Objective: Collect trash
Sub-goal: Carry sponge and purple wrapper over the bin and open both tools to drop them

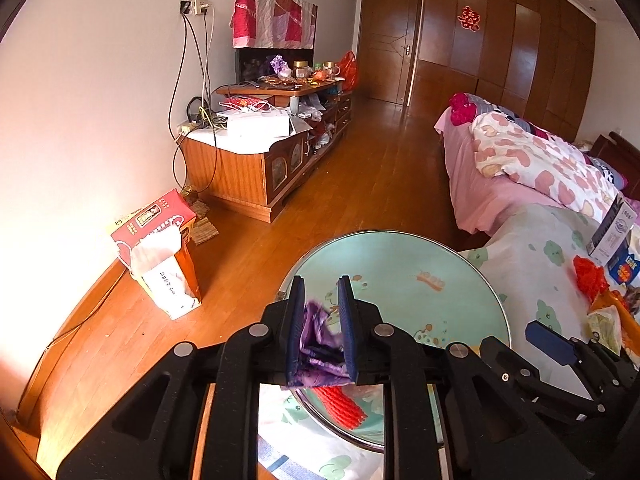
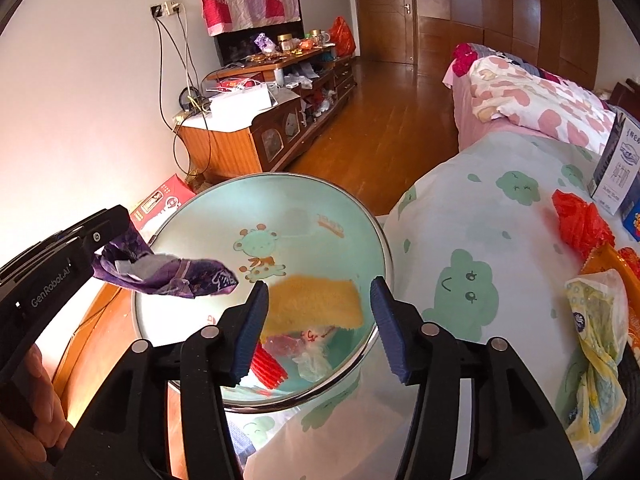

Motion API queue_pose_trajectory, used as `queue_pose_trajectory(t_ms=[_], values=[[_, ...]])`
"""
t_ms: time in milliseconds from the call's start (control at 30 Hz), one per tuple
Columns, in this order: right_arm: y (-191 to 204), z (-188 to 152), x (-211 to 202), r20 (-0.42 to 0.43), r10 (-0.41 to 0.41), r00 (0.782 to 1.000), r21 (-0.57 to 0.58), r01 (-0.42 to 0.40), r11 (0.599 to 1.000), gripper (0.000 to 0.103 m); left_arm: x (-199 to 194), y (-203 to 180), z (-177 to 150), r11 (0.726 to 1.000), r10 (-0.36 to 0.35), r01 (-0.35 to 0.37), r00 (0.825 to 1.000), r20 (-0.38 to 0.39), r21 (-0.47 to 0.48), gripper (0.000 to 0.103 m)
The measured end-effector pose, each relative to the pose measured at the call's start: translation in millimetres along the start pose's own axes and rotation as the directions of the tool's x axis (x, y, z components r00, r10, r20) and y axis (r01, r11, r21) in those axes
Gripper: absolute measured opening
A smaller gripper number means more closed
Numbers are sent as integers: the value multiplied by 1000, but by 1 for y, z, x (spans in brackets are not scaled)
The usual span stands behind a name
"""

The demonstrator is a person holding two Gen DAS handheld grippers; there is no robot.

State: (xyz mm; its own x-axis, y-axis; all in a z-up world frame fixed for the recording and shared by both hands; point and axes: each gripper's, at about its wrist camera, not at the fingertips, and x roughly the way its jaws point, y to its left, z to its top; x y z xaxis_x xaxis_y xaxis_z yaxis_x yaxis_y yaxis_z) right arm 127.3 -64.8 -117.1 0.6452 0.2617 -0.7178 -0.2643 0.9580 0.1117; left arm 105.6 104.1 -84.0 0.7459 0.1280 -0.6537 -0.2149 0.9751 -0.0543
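pinching a purple wrapper (image 1: pixel 320 344), the left gripper (image 1: pixel 321 300) hangs over the basin (image 2: pixel 360 216); right gripper (image 2: pixel 318 304) spread (nothing held).

**Bedroom, sunlit**

Pale plaster wall (image 1: pixel 100 92); glossy orange-brown plank floor (image 1: pixel 360 184); low cluttered wooden cabinet (image 1: pixel 248 168); dark panelled wooden wardrobe (image 1: pixel 512 52); brown door (image 1: pixel 386 44); pink-sheeted bed (image 1: pixel 492 192). Strong warm light falls lower left.
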Motion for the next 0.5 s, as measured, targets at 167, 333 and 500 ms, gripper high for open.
queue_pose_trajectory(t_ms=[167,333,500], values=[[-5,2,-7,25,-5,1000,19,5,1000,61,-2,6,2,999,29,-29,1000,3,-23,48],[-13,1,-19,51,-12,999,41,10,999,77,-8,8,3,997,67,-67,998,5,-48,70],[-24,1,-34,77,-39,996,63,34,997,87,-16,5,4,996,84,-83,996,23,-42,81]])
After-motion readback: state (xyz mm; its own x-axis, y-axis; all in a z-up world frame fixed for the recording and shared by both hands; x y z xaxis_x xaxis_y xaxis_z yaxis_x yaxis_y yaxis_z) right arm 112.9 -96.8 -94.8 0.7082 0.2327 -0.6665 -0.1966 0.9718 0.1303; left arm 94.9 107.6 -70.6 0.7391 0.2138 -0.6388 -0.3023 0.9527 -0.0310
